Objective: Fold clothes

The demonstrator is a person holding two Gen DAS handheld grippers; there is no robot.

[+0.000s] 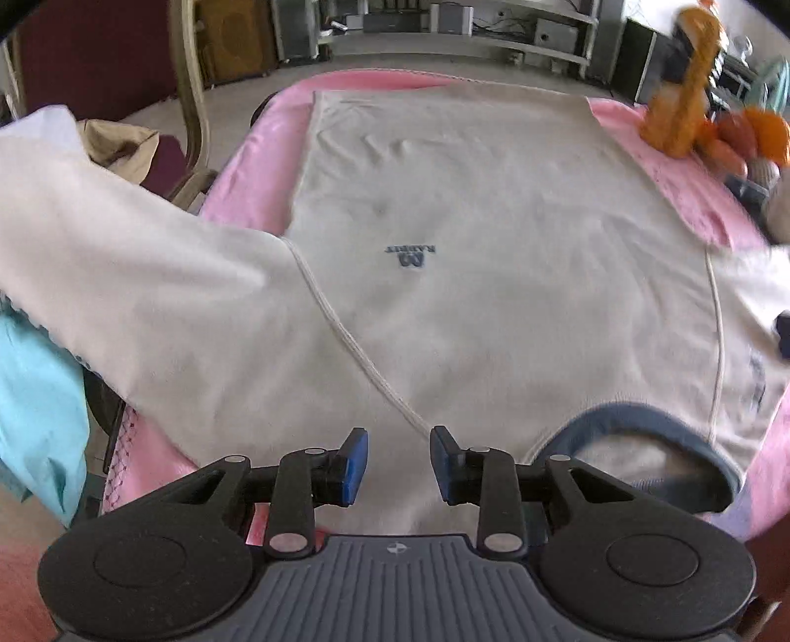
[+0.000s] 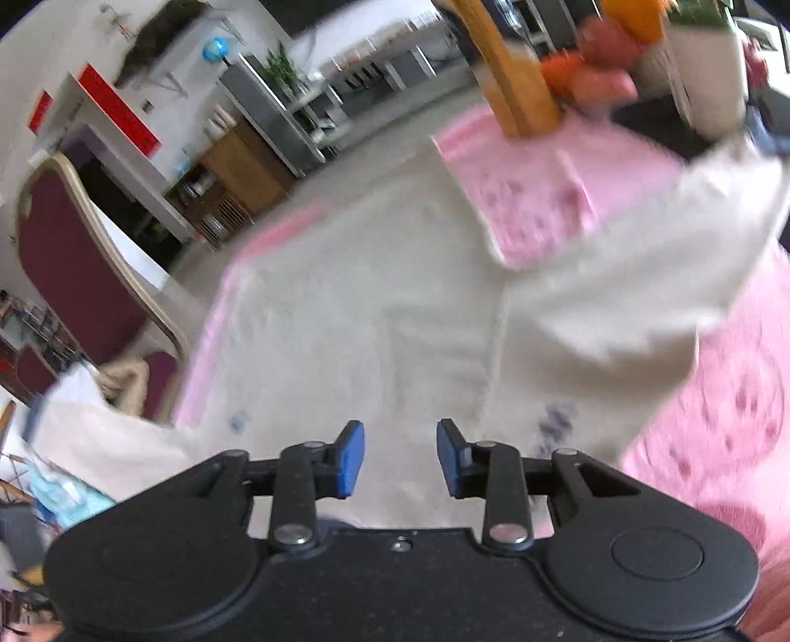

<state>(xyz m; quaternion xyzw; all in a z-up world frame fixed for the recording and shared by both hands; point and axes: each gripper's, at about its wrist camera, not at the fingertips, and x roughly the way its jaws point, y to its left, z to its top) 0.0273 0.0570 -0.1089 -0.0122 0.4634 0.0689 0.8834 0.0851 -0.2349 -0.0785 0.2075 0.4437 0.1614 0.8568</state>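
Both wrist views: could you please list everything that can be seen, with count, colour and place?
sweatshirt: one, cream with navy collar, spread flat on the pink cover
pink cover: one, pink, over the table
orange objects: several, blurred, far right corner of the table
chair: one, maroon with pale frame, left of the table
turquoise cloth: one, at the table's left edge
shelves: grey, in the background
left claw: one, black with blue pads, open above the sweatshirt
right claw: one, same colours, open

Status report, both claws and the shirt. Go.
Left claw open, empty, above collar. Right claw open, empty. Cream shirt flat on pink cloth, unfolded. Orange objects at far corner.
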